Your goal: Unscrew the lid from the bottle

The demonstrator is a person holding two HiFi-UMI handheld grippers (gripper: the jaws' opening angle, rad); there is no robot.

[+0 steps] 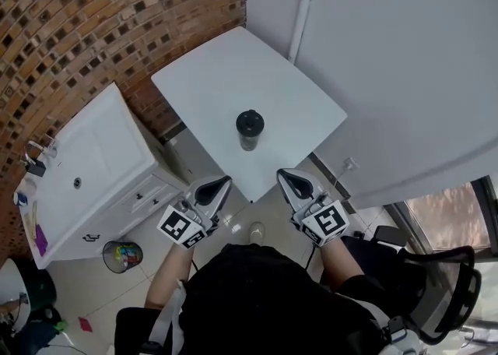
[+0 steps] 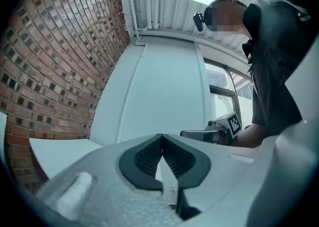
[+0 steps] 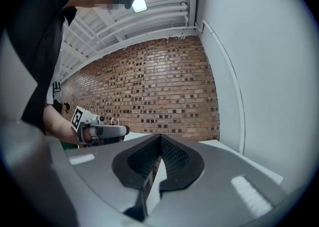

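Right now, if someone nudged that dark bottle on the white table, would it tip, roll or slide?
The bottle stands upright and looks taller than wide, so a push near its black lid would probably tip it. It seems round, so once down it may roll. The table looks smooth; a low push likely slides it.

Bare table (image 1: 202,81) surrounds the bottle (image 1: 250,129); a brick wall (image 1: 93,26) and white wall (image 1: 389,57) flank its far sides.

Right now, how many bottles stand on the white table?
1: a dark bottle, lid on, stands upright toward the table's near corner. Nothing there could hide another.
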